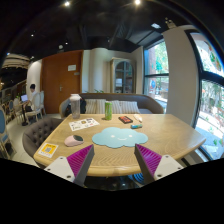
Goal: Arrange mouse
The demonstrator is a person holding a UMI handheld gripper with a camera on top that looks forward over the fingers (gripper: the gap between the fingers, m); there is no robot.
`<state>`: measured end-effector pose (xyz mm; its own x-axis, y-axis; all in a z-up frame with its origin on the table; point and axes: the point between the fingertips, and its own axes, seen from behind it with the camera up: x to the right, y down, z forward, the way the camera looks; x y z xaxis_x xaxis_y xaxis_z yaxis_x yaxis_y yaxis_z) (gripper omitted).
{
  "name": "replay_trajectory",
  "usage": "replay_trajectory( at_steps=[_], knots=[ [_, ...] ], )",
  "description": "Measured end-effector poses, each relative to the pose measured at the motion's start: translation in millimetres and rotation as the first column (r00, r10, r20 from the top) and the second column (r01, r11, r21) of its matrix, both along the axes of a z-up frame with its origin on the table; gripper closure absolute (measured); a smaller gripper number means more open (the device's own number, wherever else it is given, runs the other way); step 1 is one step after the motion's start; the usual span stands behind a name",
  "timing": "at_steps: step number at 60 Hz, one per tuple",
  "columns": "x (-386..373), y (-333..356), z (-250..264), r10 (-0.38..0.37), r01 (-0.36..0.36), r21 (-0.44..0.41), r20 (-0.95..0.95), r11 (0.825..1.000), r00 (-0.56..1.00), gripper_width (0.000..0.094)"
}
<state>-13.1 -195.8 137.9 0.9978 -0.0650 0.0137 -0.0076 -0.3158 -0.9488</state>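
Far off on the left we see a person (pixel 36 97) seated in the background of the room, beyond a dark chair (pixel 33 133) that stands beside the worktop (pixel 165 133). On the wooden worktop's left part lies a yellow book (pixel 47 150), close to its near edge. Just to the right of it sits the mouse (pixel 74 141), a small grey shape resting on the wood, left of the light blue mat (pixel 120 137) and not on it. Behind the mouse we find a printed sheet (pixel 84 124), and further back a white jug (pixel 75 103) stands near the worktop's far edge.

The mat lies in the middle, just ahead of the gripper (pixel 115 158). The gripper's fingers (pixel 79 159) are spread wide and hold nothing; the mat's near edge shows between them.

Beyond the mat we see a dark red box (pixel 125 119) and, to its right, a small teal thing (pixel 136 126). A sofa (pixel 125 104) with light cushions runs behind the worktop. On the right, tall windows (pixel 157 72) show green outside.
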Motion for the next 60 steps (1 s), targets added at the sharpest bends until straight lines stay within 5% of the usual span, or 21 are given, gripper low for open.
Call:
replay_trajectory(
  at_steps=[25, 36, 49, 60],
  knots=[
    [-63, 39, -36, 0.099, -0.102, -0.065, -0.05, 0.993, 0.994, 0.01],
    [-122, 77, -74, 0.174, -0.187, -0.136, -0.105, 0.973, 0.979, 0.0099],
    [-203, 121, -119, 0.278, -0.311, -0.209, -0.173, 0.927, 0.945, 0.0106],
    [-221, 153, -141, 0.242, -0.283, -0.258, -0.178, 0.924, 0.954, 0.0124]
  ],
)
